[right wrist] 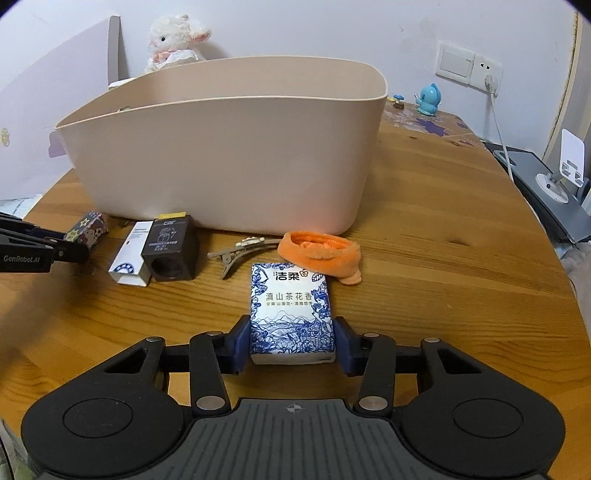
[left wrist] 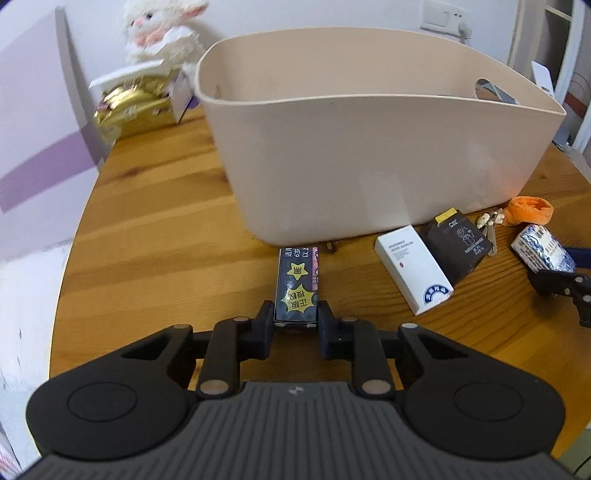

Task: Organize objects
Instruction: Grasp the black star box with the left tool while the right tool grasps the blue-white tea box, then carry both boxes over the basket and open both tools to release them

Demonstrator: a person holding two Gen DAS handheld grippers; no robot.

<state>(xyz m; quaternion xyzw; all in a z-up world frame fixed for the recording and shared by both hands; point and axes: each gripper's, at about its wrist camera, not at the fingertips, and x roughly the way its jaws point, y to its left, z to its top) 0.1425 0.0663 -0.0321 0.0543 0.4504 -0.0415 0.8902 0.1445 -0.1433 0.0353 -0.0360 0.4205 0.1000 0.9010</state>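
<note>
A large beige bin stands on the round wooden table. My left gripper is shut on a small dark box with star stickers, just in front of the bin. My right gripper is shut on a blue-and-white tissue pack. Between them lie a white box and a black box. An orange sock and hair clips lie near the bin.
A plush lamb and a gold package sit at the back left. A blue figurine, a wall socket with a white cable and a phone stand are at the right.
</note>
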